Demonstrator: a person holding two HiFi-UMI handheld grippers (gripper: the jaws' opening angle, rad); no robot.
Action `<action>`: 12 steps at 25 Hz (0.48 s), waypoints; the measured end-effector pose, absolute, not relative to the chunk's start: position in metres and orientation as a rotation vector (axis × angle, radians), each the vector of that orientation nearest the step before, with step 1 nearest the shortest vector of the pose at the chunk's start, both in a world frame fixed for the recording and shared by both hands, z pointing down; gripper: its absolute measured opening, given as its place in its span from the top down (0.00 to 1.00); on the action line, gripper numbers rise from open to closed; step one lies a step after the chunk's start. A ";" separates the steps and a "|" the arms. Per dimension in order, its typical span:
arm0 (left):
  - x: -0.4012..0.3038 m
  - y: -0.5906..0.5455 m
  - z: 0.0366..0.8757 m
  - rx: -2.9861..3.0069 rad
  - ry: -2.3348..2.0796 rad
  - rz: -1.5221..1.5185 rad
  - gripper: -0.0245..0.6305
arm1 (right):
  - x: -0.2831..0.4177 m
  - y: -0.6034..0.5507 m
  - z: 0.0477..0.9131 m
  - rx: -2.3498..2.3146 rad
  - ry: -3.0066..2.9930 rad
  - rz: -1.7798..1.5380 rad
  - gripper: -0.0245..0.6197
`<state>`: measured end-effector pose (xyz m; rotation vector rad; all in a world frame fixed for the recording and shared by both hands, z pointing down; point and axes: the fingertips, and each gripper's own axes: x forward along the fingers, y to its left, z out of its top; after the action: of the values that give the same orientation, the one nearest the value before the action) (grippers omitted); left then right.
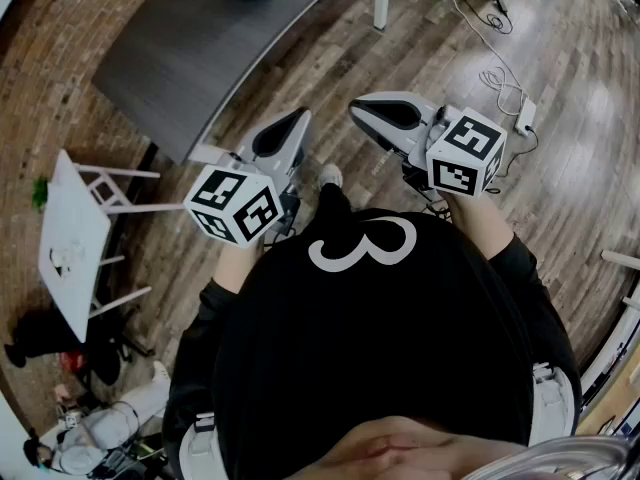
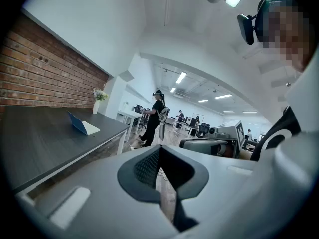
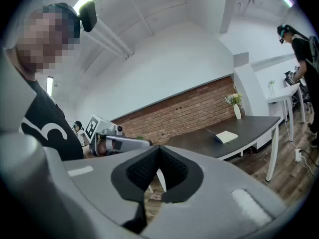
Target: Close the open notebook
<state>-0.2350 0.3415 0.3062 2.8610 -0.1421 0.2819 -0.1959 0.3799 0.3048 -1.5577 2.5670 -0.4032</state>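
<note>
**Nothing is done yet: the notebook (image 3: 225, 136) is open and far off.**

The notebook is seen lying open on the dark table (image 3: 251, 126), well apart from both grippers, so all of the closing is judged to be left. The left gripper (image 2: 159, 151) and the right gripper (image 3: 158, 151) are held near the body. The fingers of each are pressed together with nothing between them. One notebook, one dark table and two grippers are counted.

a large white numeral 3 (image 1: 362, 244) stands on the front of the person's black shirt (image 1: 380, 358); no other print is readable.
</note>
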 end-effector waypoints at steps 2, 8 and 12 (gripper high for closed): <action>-0.230 0.346 0.308 2.863 -0.142 0.290 0.95 | -0.190 0.384 0.306 -1.558 2.564 -0.402 0.96; -0.221 0.345 0.312 2.860 -0.115 0.300 0.95 | -0.182 0.381 0.308 -1.575 2.557 -0.401 0.96; -0.215 0.337 0.315 2.854 -0.090 0.299 0.95 | -0.177 0.374 0.312 -1.583 2.532 -0.446 0.96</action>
<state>-0.2146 0.3368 0.3147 2.8540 -0.0895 0.2989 -0.1770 0.3737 0.3124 -1.5832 2.5315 -0.4459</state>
